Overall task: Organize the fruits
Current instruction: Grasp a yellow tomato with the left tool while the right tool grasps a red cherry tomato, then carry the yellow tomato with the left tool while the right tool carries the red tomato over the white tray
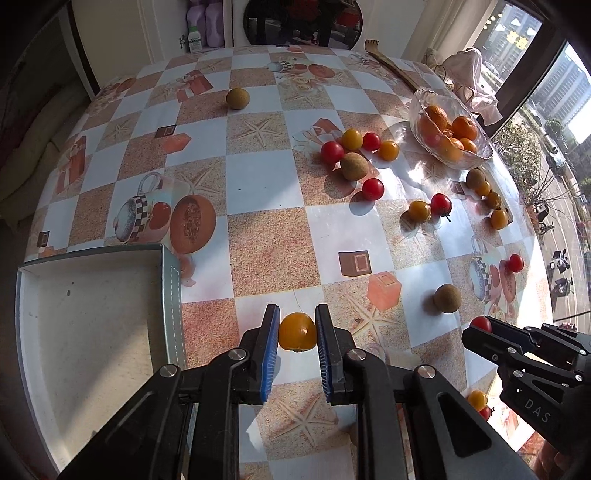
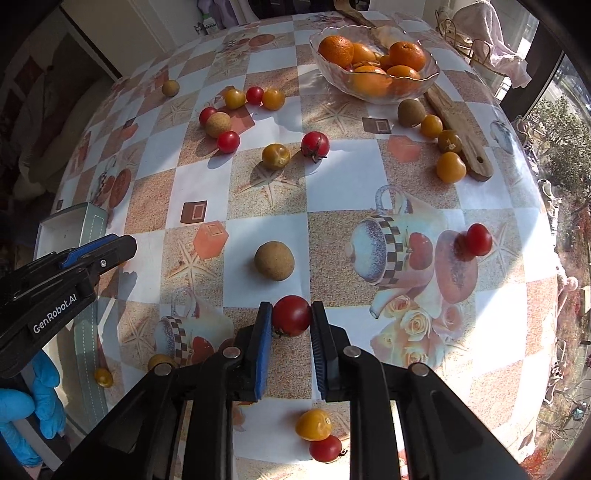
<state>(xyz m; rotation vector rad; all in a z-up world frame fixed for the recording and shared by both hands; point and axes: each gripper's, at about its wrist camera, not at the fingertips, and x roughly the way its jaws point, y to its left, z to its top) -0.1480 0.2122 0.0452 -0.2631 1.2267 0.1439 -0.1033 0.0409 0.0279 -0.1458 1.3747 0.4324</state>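
My left gripper (image 1: 297, 325) is shut on a yellow cherry tomato (image 1: 297, 331), its blue pads pressed against both sides, just right of a white open box (image 1: 88, 314). A red cherry tomato (image 2: 291, 315) sits pinched between the pads of my right gripper (image 2: 291, 314), which is shut on it. The right gripper (image 1: 480, 326) also shows at the right edge of the left wrist view with the red tomato (image 1: 481, 323) at its tip. Red and yellow tomatoes and brown round fruits (image 2: 274, 260) lie scattered over the checkered tablecloth (image 1: 266, 184).
A glass bowl (image 2: 428, 79) with oranges stands at the far side, a wooden backscratcher (image 2: 458, 125) beside it. A yellow tomato (image 2: 314, 424) and a red one (image 2: 325, 448) lie under the right gripper. A blue-gloved hand (image 2: 22, 410) holds the left gripper (image 2: 110, 247). Bottles (image 1: 205, 26) stand behind the table.
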